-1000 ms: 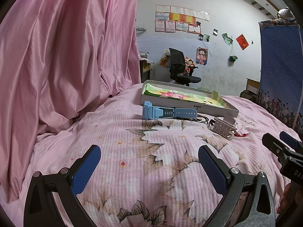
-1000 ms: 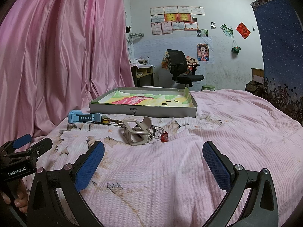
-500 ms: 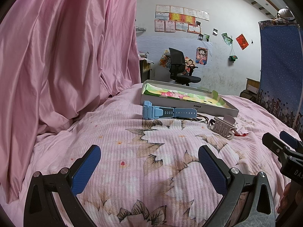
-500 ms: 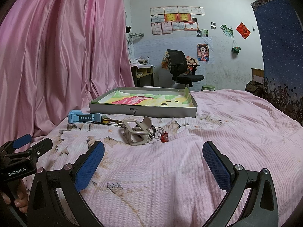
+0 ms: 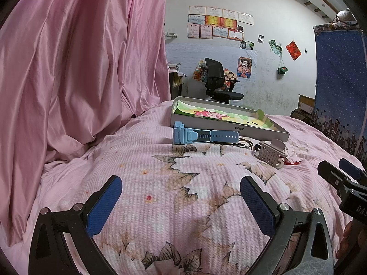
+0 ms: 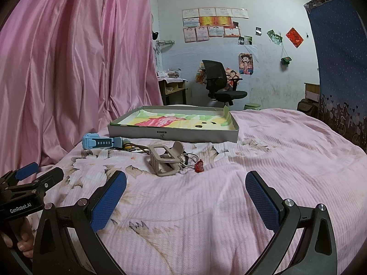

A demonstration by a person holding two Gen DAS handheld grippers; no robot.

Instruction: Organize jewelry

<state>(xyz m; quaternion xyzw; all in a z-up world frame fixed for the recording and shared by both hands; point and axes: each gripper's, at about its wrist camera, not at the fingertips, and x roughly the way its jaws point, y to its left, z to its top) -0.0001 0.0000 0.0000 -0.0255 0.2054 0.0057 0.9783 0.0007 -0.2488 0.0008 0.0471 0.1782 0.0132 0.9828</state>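
A shallow grey box (image 5: 263, 133) (image 6: 174, 135) with a colourful paper lining lies on the pink floral bedspread. In front of it lie a light blue watch (image 5: 201, 135) (image 6: 101, 142), a beige hair claw clip (image 5: 270, 153) (image 6: 165, 160), thin cords (image 6: 190, 158) and a small red charm (image 6: 199, 166) (image 5: 294, 162). My left gripper (image 5: 181, 204) is open and empty, well short of the watch. My right gripper (image 6: 185, 201) is open and empty, short of the claw clip.
A pink curtain (image 5: 80, 68) hangs along the left. A blue patterned cloth (image 6: 339, 68) hangs at the right. A black office chair (image 6: 220, 82) and a desk stand beyond the bed. Each gripper shows at the edge of the other's view.
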